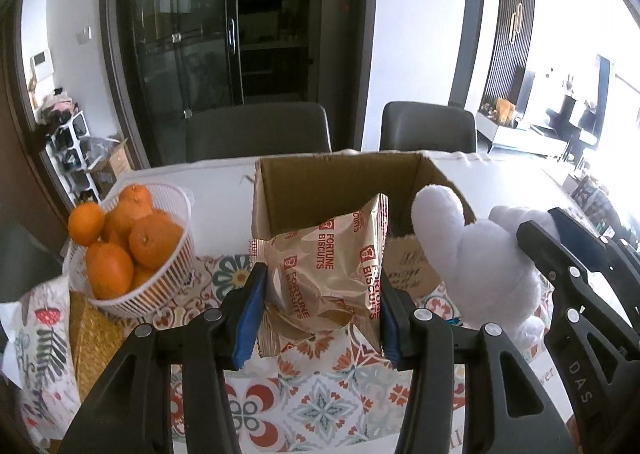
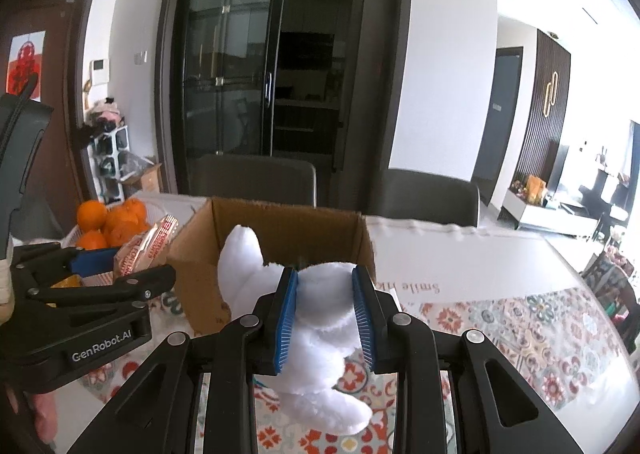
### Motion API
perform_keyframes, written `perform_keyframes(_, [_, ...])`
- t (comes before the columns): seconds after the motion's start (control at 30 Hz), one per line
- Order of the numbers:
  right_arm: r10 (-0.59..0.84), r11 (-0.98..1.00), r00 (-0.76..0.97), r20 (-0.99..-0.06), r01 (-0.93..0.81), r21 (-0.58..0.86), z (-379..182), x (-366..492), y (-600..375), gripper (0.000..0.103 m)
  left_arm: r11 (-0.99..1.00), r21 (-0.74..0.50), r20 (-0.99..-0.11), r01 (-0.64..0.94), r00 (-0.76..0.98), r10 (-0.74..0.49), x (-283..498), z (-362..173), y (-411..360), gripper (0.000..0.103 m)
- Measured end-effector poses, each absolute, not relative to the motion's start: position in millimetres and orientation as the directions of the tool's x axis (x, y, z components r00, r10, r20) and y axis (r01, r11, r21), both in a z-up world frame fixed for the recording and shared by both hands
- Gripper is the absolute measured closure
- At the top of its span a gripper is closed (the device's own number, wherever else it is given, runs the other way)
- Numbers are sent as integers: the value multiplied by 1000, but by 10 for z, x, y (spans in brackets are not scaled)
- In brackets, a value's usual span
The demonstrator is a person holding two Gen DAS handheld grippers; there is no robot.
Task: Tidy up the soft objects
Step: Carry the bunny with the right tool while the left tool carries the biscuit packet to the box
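Observation:
My left gripper point(image 1: 320, 274) is shut on a tan Fortune Biscuits packet point(image 1: 328, 266), held just in front of an open cardboard box point(image 1: 340, 182). My right gripper point(image 2: 326, 278) is shut on a white plush toy point(image 2: 316, 318), held above the patterned cloth at the box's point(image 2: 288, 226) near edge. The plush point(image 1: 472, 254) and the right gripper point(image 1: 540, 238) show at the right of the left wrist view. The left gripper point(image 2: 120, 266) with the packet point(image 2: 144, 246) shows at the left of the right wrist view.
A white basket point(image 1: 160, 286) of oranges point(image 1: 132, 234) stands left of the box; it also shows in the right wrist view point(image 2: 108, 226). A patterned cloth point(image 1: 320, 402) covers the near part of the white table point(image 2: 460, 258). Two dark chairs point(image 1: 256, 130) stand behind.

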State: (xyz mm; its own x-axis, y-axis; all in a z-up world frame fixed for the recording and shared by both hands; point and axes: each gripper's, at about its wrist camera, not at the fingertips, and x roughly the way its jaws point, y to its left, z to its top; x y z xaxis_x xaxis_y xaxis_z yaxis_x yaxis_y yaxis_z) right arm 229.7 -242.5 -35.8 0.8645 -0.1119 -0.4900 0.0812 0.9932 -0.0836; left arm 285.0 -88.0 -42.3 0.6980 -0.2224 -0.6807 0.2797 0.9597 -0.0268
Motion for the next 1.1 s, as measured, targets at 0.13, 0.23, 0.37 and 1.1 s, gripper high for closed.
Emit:
perform_keyframes(0.13, [-122,992,883,-453,90,-91,-205,2360,-2421,74,958,-27,-664,287,711,-232,2918,-287,-889,54])
perform_keyframes(0.23, [-127,991,896,-426,94,-97,-94,2406,-2416,74,956,-20,-650,292,723,-234,2972,-185,-910,54])
perform_keyframes(0.37, [-128,990,906,-403,96,-101,2,2477,-2406,74,955,-9,-636,297,735,-235,3058,-80,-939,54])
perform_keyframes(1.1, [-106,991,917,-383,66,-117,77,3107,-2398,74,948,-7,-661,319,710,-244,3671,-14,-1030,54])
